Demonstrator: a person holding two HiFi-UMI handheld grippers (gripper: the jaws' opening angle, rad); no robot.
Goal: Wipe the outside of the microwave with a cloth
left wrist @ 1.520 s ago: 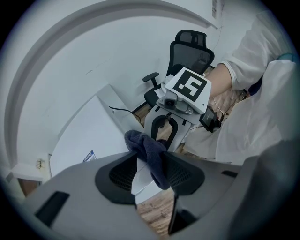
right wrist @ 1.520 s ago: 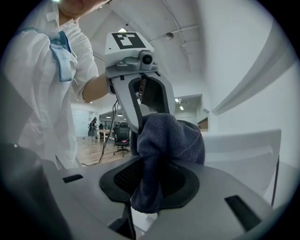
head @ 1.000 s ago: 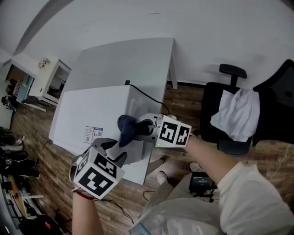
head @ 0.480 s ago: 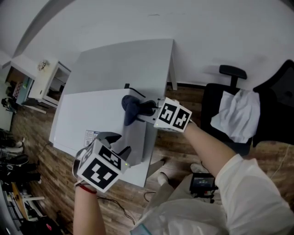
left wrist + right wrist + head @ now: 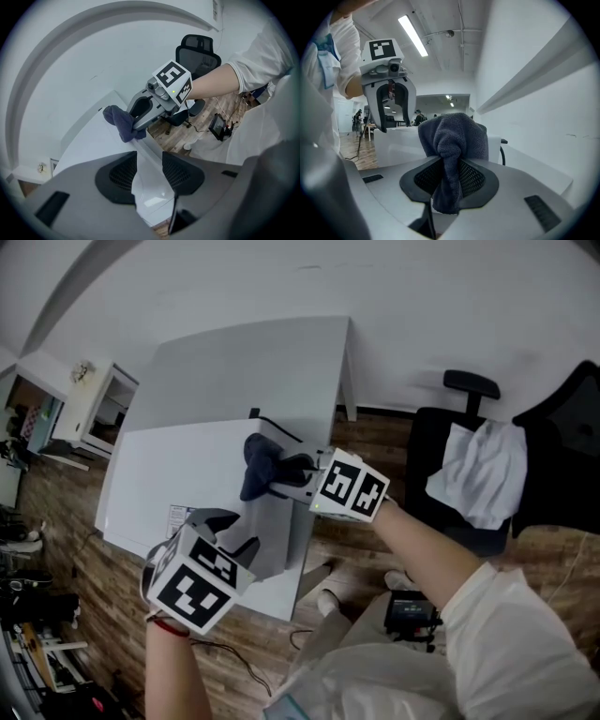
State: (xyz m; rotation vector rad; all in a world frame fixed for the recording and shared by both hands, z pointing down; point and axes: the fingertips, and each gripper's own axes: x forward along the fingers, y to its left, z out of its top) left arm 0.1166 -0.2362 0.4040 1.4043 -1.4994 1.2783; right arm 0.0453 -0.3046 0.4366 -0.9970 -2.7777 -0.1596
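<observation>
The white microwave [image 5: 178, 474] stands on a white table [image 5: 253, 362], seen from above in the head view. My right gripper [image 5: 281, 474] is shut on a dark blue cloth [image 5: 258, 463] and presses it on the microwave's top, near the far right edge. In the right gripper view the cloth [image 5: 452, 140] bunches between the jaws of the right gripper [image 5: 449, 180]. My left gripper [image 5: 225, 535] hovers at the microwave's near right corner. Its jaws [image 5: 149, 174] stand a little apart with nothing between them. The left gripper view shows the cloth [image 5: 119, 123] ahead on the top.
A black power cable [image 5: 281, 432] runs from the microwave's back over the table. A black office chair [image 5: 478, 474] with a white fabric on it stands at the right. A small white cabinet [image 5: 89, 404] is at the left. A dark device [image 5: 408, 612] lies on the wooden floor.
My right gripper has carried the cloth along the microwave's top from nearer me toward the far edge, then held there. The left gripper has shifted slightly left.
</observation>
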